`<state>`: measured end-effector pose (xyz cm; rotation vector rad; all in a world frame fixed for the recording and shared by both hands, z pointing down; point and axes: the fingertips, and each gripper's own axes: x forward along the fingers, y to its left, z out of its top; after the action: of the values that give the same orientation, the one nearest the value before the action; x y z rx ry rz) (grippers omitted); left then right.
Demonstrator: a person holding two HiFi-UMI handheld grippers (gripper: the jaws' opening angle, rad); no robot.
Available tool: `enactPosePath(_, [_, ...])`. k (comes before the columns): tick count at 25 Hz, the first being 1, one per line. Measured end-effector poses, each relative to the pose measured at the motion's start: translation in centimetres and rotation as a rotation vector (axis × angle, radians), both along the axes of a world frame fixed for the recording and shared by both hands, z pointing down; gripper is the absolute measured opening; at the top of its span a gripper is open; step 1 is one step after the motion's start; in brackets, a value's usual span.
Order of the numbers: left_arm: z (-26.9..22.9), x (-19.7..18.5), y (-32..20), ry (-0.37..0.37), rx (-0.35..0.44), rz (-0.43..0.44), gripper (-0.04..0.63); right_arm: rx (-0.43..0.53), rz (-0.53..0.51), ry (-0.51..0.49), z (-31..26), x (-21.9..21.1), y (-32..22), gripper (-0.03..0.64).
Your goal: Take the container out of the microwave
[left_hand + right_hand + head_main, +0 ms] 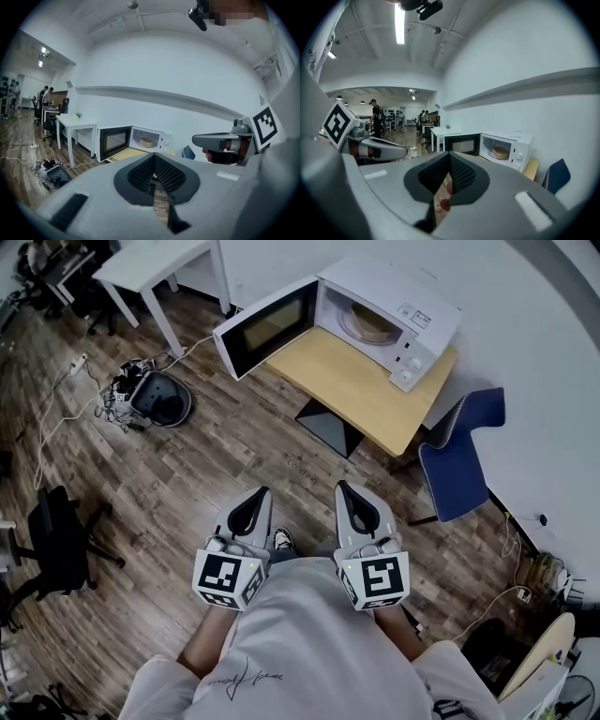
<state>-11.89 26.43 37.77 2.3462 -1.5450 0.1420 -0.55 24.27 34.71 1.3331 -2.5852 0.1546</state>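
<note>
Left gripper (pixel 257 493) and right gripper (pixel 346 487), both empty, well apart from the open microwave (pixel 412 307) that holds the container (pixel 371 326).
Head view: both grippers point side by side over wood floor toward the microwave on a wooden table (pixel 361 395); the tan container sits inside. Left gripper view: its jaws are pressed together, nothing between. Right gripper view: its jaws are likewise together.

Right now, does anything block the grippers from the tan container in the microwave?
Nothing visible: the white microwave's door is swung open, tan round container exposed; only wood floor lies before the left gripper and right gripper.
</note>
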Motion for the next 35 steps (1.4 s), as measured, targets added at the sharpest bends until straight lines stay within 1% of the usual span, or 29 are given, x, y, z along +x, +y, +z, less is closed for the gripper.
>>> enactPosePath(4, [0.5, -0.6, -1.3, 0.001, -0.011, 0.007, -0.002, -0.006, 0.029, 0.012, 0.2, -0.2, -1.2, 0.012])
enactPosePath(7, [0.4, -1.3, -2.1, 0.000, -0.008, -0.004, -0.002, -0.010, 0.055, 0.021, 0.3, 0.0, -2.1, 0.012])
enactPosePath(10, [0.5, -1.9, -3.2, -0.001, -0.008, -0.016, -0.002, -0.016, 0.079, 0.010, 0.2, 0.1, -3.2, 0.012])
enactPosePath(16, [0.4, -1.7, -5.9, -0.024, -0.004, 0.015, -0.002, -0.028, 0.116, -0.021, 0.2, 0.5, -5.8, 0.012])
enactPosePath(22, [0.3, -1.6, -9.9, -0.046, -0.001, 0.040, -0.002, -0.028, 0.137, -0.033, 0.2, 0.7, -9.6, 0.012])
enactPosePath(26, [0.3, -1.1, -13.2, -0.107, 0.021, 0.067, -0.002, -0.037, 0.154, -0.042, 0.7, 1.1, -12.8, 0.014])
enactPosePath(27, [0.0, -0.9, -14.1, -0.109, 0.033, 0.073, -0.002, -0.043, 0.157, -0.043, 0.9, 1.1, -13.6, 0.013])
enactPosePath(30, [-0.9, -0.9, -16.6, -0.079, 0.069, 0.076, -0.002, -0.053, 0.163, -0.042, 1.1, 1.0, -16.0, 0.013])
enactPosePath(35, [-0.7, -0.2, -21.5, -0.074, 0.050, 0.097, -0.002, -0.058, 0.169, -0.040, 1.3, 1.6, -21.1, 0.014])
